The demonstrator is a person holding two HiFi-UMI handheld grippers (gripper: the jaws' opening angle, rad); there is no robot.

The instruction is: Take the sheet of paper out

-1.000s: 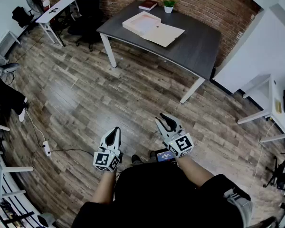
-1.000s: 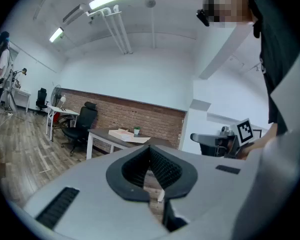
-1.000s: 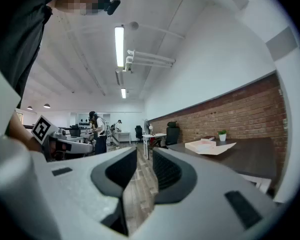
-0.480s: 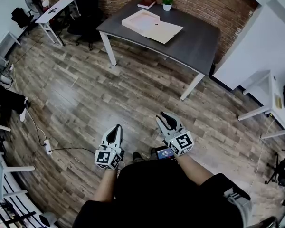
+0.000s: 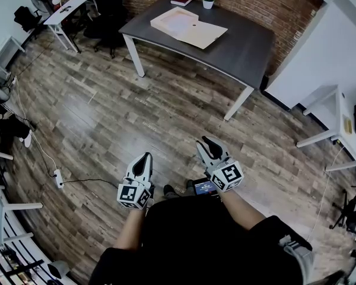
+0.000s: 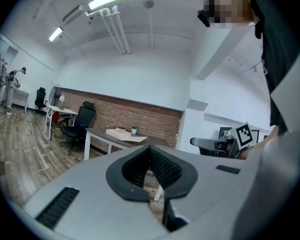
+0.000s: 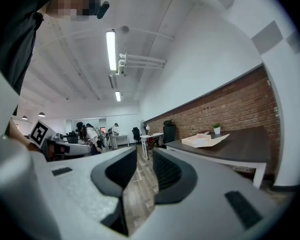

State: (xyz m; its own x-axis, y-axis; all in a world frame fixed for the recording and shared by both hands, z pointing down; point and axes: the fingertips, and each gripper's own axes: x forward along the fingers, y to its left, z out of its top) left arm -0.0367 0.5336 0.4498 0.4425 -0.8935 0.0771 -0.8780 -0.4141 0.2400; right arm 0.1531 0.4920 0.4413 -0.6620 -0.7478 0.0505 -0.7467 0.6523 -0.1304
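Observation:
On the far dark grey table [image 5: 243,52] lies a flat tan box [image 5: 177,21], open, with its pale flap [image 5: 204,35] spread to the right. I cannot make out a separate sheet of paper from here. Both grippers hang low in front of the person's body over the wood floor, far from the table. The left gripper [image 5: 144,157] is shut and empty, its pads meeting at the tips [image 6: 150,151]. Only a narrow gap separates the jaws of the right gripper [image 5: 205,141], and nothing is between them [image 7: 145,156]. The box [image 6: 121,132] [image 7: 202,140] shows small in both gripper views.
A red book [image 5: 183,0] and a small potted plant [image 5: 208,0] stand at the table's back edge. A black office chair [image 5: 110,16] and a white side desk [image 5: 68,8] are at the far left. A power strip [image 5: 59,181] with a cable lies on the floor at the left.
The table has slid slightly up in the head view. Both grippers keep about the same place and jaw state.

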